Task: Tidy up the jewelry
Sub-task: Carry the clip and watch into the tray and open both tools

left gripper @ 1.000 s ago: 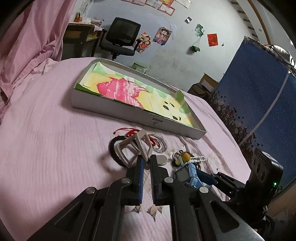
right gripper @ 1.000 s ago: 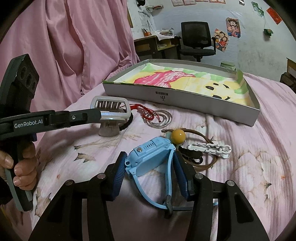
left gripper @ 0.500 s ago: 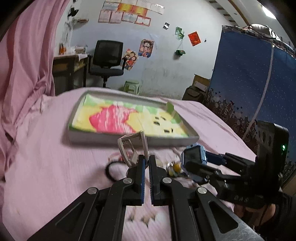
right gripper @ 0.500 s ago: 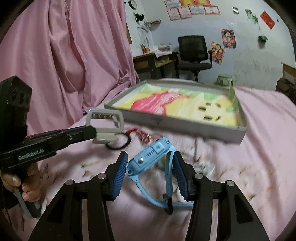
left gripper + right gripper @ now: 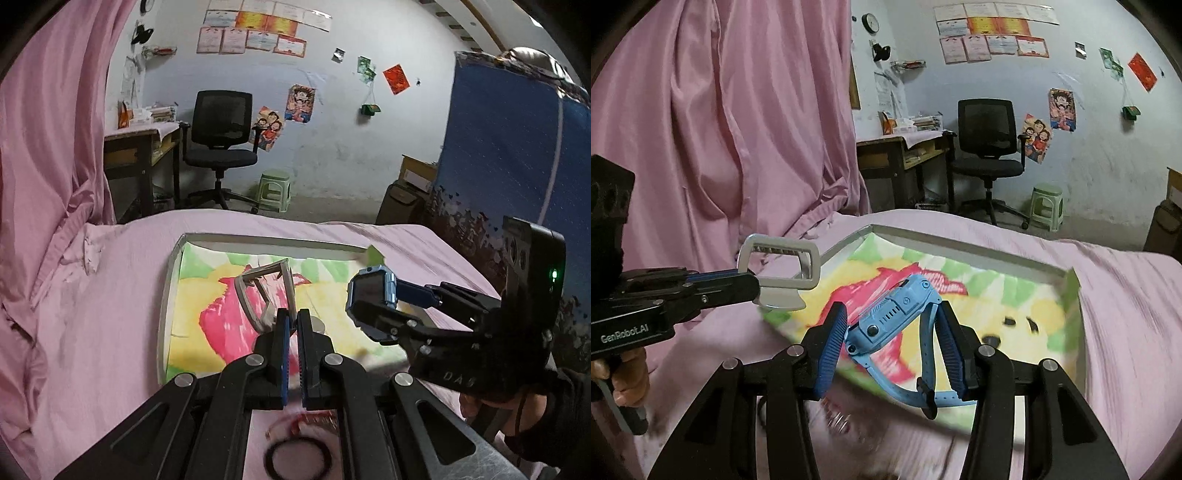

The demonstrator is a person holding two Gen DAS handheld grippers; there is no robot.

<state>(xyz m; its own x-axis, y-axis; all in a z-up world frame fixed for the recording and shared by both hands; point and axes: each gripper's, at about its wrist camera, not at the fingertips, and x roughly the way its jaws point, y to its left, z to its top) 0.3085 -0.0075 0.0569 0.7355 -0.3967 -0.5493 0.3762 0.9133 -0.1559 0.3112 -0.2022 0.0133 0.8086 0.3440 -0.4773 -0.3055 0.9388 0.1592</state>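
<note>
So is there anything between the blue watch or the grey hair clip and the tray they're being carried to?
Nothing visible. The right gripper holds the blue watch over the tray, and the left gripper holds the grey hair clip above its near-left part. The tray's painted lining below both looks bare.
</note>
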